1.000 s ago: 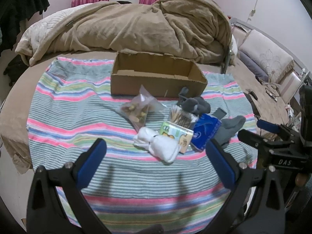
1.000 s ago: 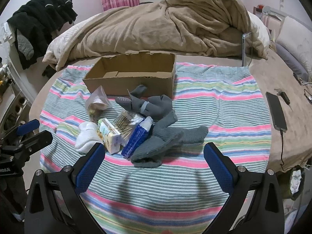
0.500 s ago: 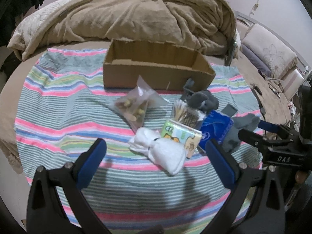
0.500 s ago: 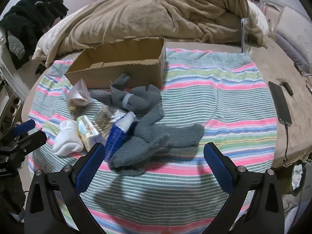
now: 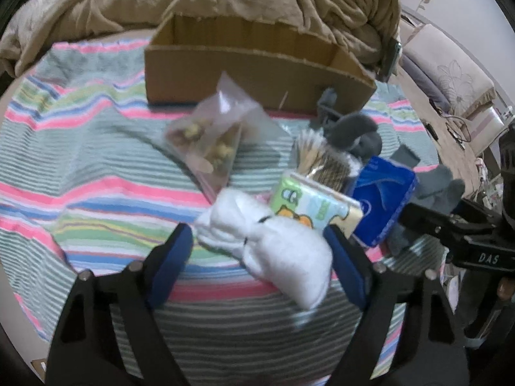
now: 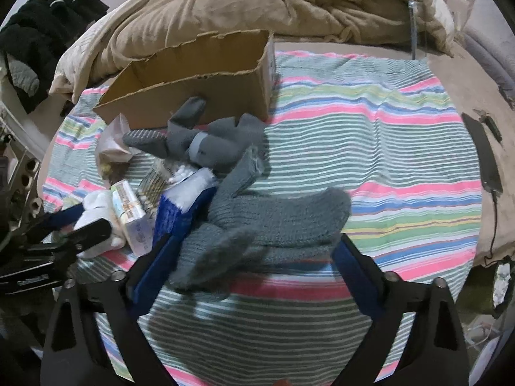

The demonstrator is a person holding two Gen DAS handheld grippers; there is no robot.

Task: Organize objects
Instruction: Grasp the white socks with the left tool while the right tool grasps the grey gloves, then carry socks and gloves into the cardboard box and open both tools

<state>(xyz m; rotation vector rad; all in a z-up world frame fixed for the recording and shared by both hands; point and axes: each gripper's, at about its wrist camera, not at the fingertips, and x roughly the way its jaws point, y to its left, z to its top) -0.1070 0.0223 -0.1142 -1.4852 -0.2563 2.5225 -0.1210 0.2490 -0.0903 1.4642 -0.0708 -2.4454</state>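
One readable marking: the letters "DAS" on the right gripper.

In the left wrist view, white letters "DAS" stand on the black body of the right gripper (image 5: 479,251), which is to the right of the blue packet (image 5: 383,202). The green tissue pack (image 5: 309,206), just left of the blue packet, carries a cartoon picture and some green letters, but they are too blurred to read. The blue packet has a white swirl design with no legible words. In the right wrist view, the left gripper (image 6: 48,257) has a white marking on its black body, left of the blue packet (image 6: 180,212), but it cannot be read.
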